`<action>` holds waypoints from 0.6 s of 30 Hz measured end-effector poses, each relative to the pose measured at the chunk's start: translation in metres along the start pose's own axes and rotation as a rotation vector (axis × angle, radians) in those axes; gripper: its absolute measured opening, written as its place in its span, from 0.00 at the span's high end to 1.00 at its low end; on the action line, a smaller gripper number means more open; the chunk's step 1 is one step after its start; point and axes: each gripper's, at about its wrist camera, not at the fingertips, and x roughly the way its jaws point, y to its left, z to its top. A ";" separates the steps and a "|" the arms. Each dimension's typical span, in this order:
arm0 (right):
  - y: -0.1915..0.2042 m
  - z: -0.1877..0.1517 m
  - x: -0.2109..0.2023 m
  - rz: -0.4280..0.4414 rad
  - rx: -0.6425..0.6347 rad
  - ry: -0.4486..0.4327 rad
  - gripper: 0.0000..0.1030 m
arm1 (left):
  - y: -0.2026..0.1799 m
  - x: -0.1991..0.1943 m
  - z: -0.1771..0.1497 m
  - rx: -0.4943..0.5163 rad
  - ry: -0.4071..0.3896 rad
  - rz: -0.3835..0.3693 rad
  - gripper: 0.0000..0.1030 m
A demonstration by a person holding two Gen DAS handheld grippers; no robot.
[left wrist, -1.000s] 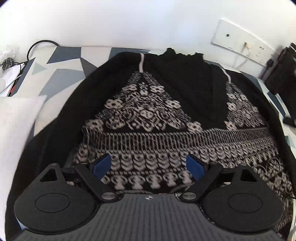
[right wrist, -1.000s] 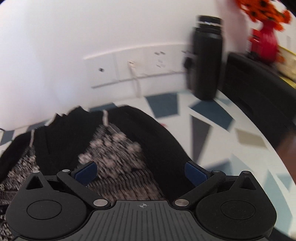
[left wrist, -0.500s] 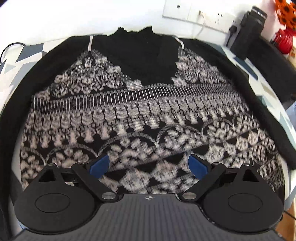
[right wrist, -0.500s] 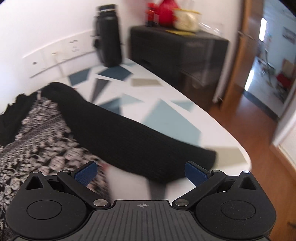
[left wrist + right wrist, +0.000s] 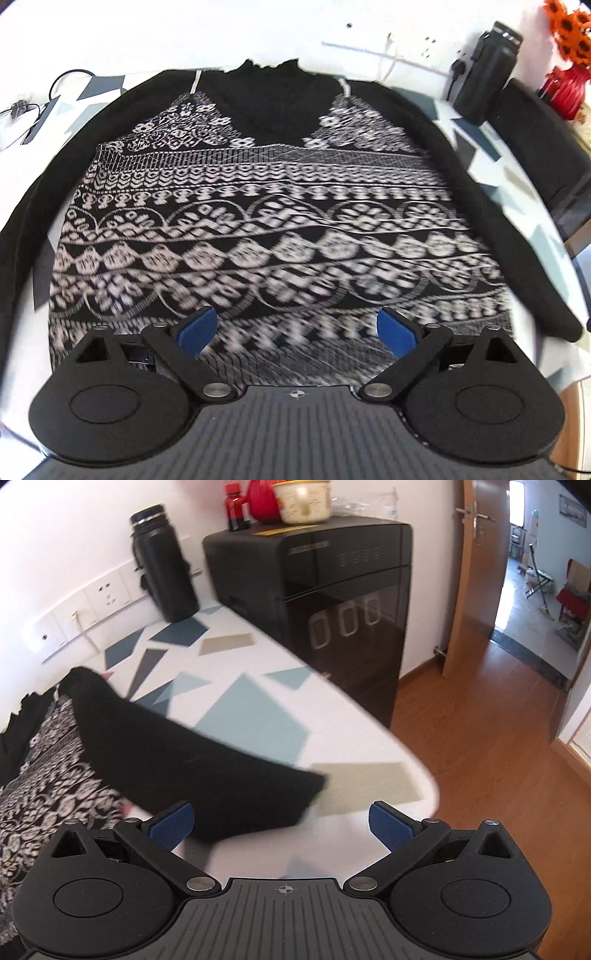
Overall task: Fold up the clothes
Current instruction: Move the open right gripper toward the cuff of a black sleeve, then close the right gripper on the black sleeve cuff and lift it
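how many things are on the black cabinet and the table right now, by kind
sweater: 1
black flask: 1
red bottle: 1
red vase: 1
cream pot: 1
total: 5

The sweater and flask sit on the patterned table; the other three stand on the black cabinet.
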 end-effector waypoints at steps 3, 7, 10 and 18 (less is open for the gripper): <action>-0.021 0.005 0.002 -0.003 -0.011 -0.014 0.01 | -0.010 -0.006 -0.011 -0.010 -0.014 0.024 0.05; -0.036 0.010 0.015 0.069 -0.021 0.000 0.04 | -0.014 -0.009 -0.020 -0.023 -0.032 0.118 0.05; -0.039 0.012 0.032 0.157 0.011 0.075 0.09 | -0.010 -0.016 -0.021 -0.052 -0.045 0.154 0.05; -0.018 0.018 0.056 0.236 -0.028 0.133 0.25 | 0.008 -0.043 -0.023 -0.142 -0.088 0.228 0.05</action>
